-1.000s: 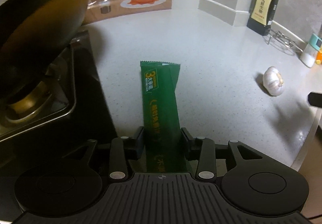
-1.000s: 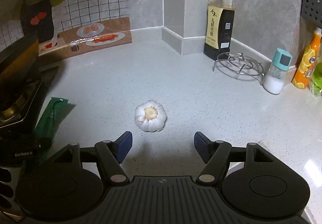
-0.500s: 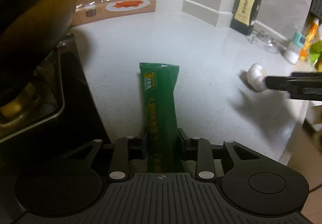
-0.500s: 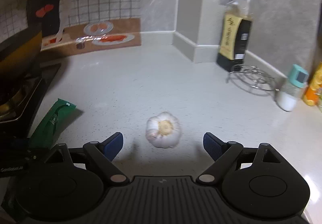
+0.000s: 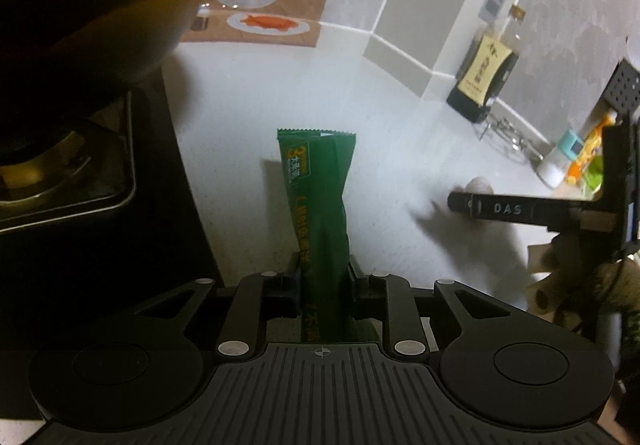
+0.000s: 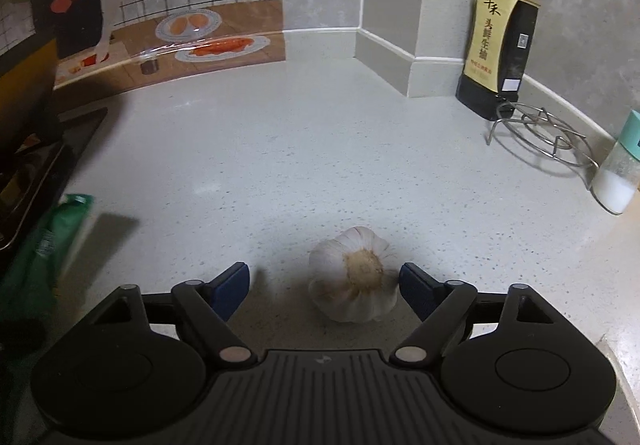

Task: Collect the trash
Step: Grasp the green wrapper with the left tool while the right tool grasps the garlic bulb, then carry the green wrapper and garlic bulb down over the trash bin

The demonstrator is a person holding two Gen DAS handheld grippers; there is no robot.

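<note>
My left gripper [image 5: 323, 277] is shut on a long green snack wrapper [image 5: 318, 189] and holds it lifted above the white counter, its far end pointing away. The wrapper also shows blurred at the left edge of the right wrist view [image 6: 44, 245]. My right gripper [image 6: 324, 285] is open, low over the counter, with a white garlic bulb [image 6: 354, 275] between its blue-padded fingers, close to the right finger. In the left wrist view the right gripper's finger [image 5: 516, 209] reaches in from the right, hiding most of the garlic [image 5: 478, 185].
A black wok [image 5: 88, 13] sits on the stove [image 5: 80, 181] at the left. A soy sauce bottle [image 6: 498, 37], a wire trivet [image 6: 540, 133] and a salt shaker [image 6: 618, 173] stand along the right wall. An orange bottle [image 5: 588, 157] is further right.
The left gripper has closed on the wrapper and lifted it off the counter. The right gripper has moved forward so the garlic now lies between its open fingers.
</note>
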